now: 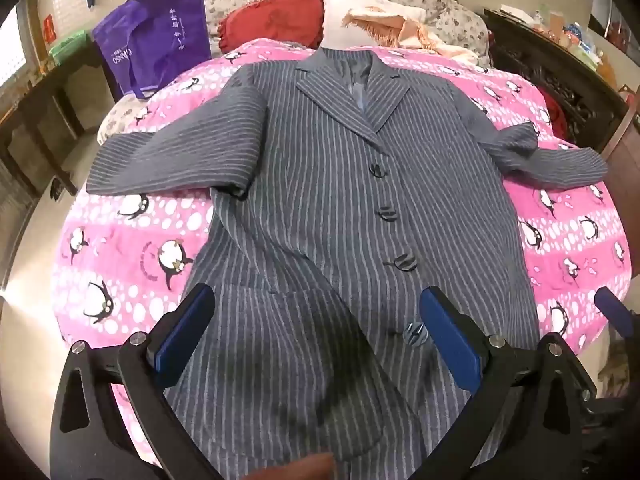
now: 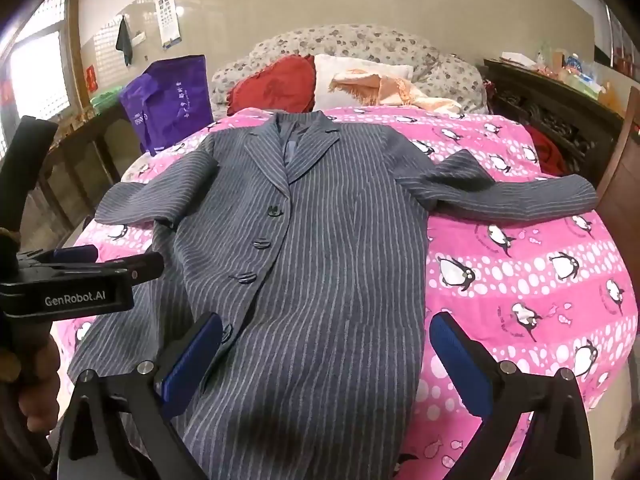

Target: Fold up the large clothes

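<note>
1. A big gray striped coat [image 1: 320, 184] lies flat on the bed, front side up, with its collar pointing to 12 o'clock and its bottom end coming toward 6 o'clock.
2. The coat is spread on a pink penguin blanket [image 1: 572, 240] that covers the bed.
3. Both sleeves stick out to the sides. One sleeve [image 1: 168, 160] goes toward 9 o'clock and the other sleeve [image 1: 560, 160] goes toward 3 o'clock.
4. Dark round buttons [image 1: 388, 213] run down the middle of the coat, and they look done up.
5. The left claw [image 1: 316, 320] hangs over the bottom part of the coat. Its two blue fingers [image 1: 452, 340] are wide apart and hold nothing.
6. The right claw [image 2: 326, 348] also hangs over the bottom part of the coat. Its fingers [image 2: 192, 360] are far apart too, with nothing between them. One finger is over the coat near the lowest button, and the other is over the pink blanket just beside the coat's edge.
7. In the right wrist view, the left claw's black body shows at 9 o'clock with a hand [image 2: 40, 384] holding it.
8. At 12 o'clock, past the collar, sit a red pillow [image 1: 276, 16], a white pillow [image 1: 340, 16] and a peach scarf [image 1: 400, 28].
9. A purple bag [image 1: 156, 40] stands at about 10 o'clock, next to the bed.
</note>
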`<state>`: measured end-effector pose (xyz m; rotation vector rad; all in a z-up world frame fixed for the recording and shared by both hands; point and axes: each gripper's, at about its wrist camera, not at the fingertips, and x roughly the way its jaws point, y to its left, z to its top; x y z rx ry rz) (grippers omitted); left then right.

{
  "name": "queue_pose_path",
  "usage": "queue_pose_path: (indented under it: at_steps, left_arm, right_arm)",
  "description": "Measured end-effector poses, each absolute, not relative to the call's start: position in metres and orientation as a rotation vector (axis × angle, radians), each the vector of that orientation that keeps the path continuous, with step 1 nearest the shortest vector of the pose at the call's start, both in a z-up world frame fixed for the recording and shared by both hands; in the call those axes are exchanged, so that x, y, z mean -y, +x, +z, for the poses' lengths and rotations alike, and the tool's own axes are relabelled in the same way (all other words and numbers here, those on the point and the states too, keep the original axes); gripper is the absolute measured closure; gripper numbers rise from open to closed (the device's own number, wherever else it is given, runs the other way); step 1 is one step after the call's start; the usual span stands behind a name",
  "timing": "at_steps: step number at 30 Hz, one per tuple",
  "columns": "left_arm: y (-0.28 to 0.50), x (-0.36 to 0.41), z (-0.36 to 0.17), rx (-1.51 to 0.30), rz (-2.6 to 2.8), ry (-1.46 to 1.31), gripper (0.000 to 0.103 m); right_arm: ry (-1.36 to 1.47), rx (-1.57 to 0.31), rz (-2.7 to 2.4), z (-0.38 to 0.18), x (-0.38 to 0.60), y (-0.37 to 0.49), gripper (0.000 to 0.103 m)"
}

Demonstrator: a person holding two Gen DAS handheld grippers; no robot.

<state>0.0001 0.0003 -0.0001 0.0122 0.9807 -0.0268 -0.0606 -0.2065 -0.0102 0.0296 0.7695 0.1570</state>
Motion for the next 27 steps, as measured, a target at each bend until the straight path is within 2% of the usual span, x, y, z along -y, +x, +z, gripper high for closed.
queue_pose_path:
  at_steps: [27]
  left_arm:
    - [-0.016, -0.014, -0.014, -1.01, -0.072, -0.076, 0.0]
  right_arm:
    - [-0.037, -0.796, 0.056, 0.0, 0.188, -0.072, 0.0]
